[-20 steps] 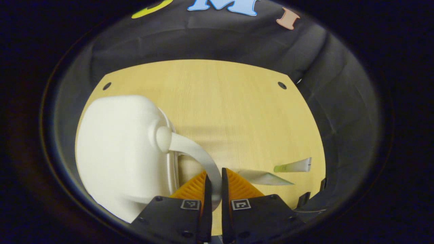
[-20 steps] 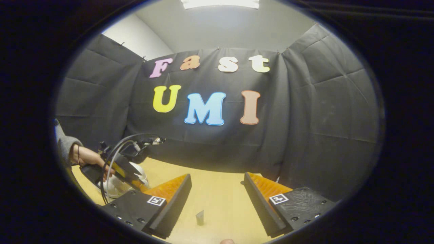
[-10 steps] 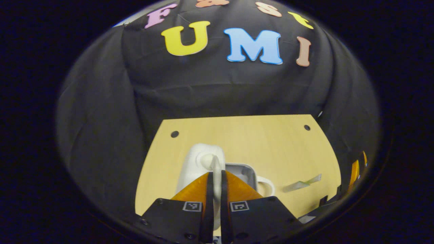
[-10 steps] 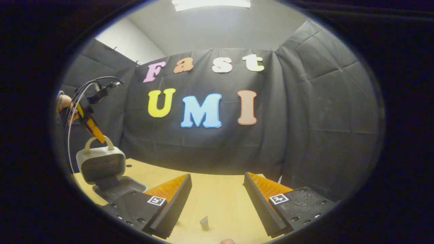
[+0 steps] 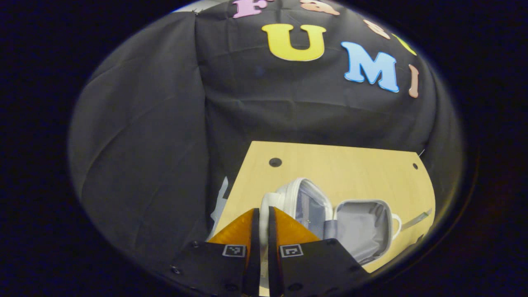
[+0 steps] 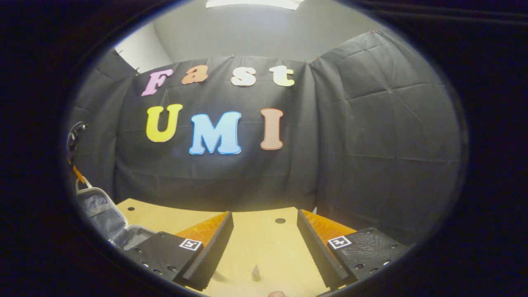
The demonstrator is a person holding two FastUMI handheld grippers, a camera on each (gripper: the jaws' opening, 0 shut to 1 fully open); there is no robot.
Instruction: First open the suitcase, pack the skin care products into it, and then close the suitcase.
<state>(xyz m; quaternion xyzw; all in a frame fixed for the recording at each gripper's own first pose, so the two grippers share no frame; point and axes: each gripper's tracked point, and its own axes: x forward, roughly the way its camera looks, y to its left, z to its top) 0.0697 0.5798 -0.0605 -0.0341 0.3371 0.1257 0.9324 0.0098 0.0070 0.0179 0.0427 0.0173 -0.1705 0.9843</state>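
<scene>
The wooden table is enclosed by the black cloth wall, and a round hole is seen near its far left corner. The white suitcase is lying open on the table, its grey-lined base flat and its lid raised and swung toward the table's left edge. The lid's white handle is pinched between the fingers of the left gripper, which are clenched on it. A skin care tube is seen lying on the table just beyond the right side of the case, partly cut off at the edge of the left gripper view.

In the right gripper view, the right gripper is held above the table with its fingers spread wide and nothing between them. A small tube is seen standing on the tabletop below the gap. The open suitcase is seen at the far left, partly hidden by the left finger.

Compared with half a second ago, the lid has been swung much farther open, so that the lined interior is now exposed. The right gripper's spread is unchanged.
</scene>
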